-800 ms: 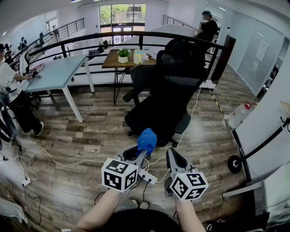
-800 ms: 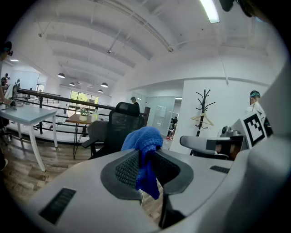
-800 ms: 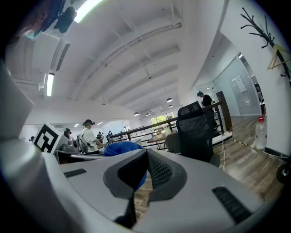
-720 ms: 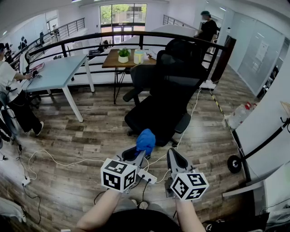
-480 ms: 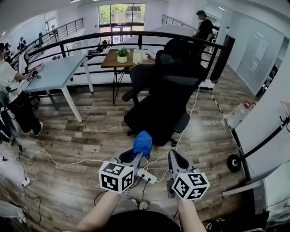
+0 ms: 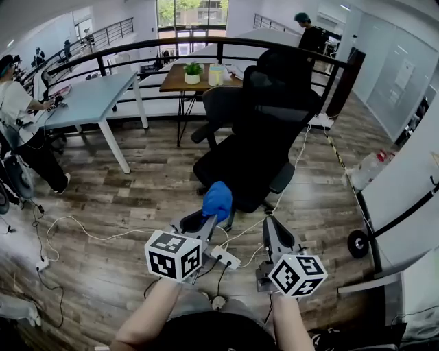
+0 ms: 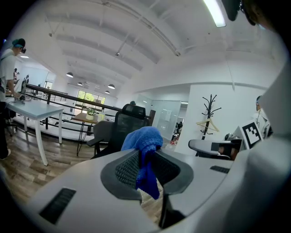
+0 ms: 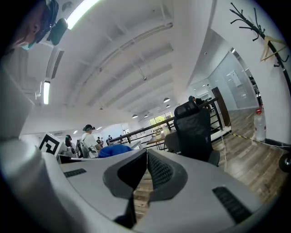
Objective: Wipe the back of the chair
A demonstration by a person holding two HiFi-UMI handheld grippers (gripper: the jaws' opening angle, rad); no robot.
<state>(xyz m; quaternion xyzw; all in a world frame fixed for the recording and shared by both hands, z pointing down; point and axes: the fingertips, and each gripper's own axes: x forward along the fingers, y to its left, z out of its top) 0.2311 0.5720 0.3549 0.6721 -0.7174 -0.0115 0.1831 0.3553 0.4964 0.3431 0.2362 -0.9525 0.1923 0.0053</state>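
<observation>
Left gripper (image 6: 200, 225) pinching blue cloth (image 6: 217, 199): jaws clamping on fold, bunch sticking up past tips. Right gripper (image 6: 271, 233) hanging just beside it, jaws pressing together on nothing. Black chair (image 6: 264, 137) standing ahead on wood floor (image 6: 137, 185) (cloth not touching it), well apart from both grippers.

**Head view.** Bright, even daylight enters from the windows (image 6: 188, 12) at the far end and lays a pale sheen on the floor (image 6: 137, 178). Shadows are faint. The chair (image 6: 264, 130) reads as a near-black mass with little detail. Fisheye distortion bows the floorboards toward the edges.

**Left gripper view.** A ceiling strip light (image 7: 214, 12) is blown out and all 4 corners are vignetted black. The cloth (image 7: 144, 136) is fairly sharp. The shell of the left gripper (image 7: 146, 154) nearest the lens is soft.

**Right gripper view.** A 2nd strip light (image 8: 82, 10) flares, and the left edge is smeared.
</observation>
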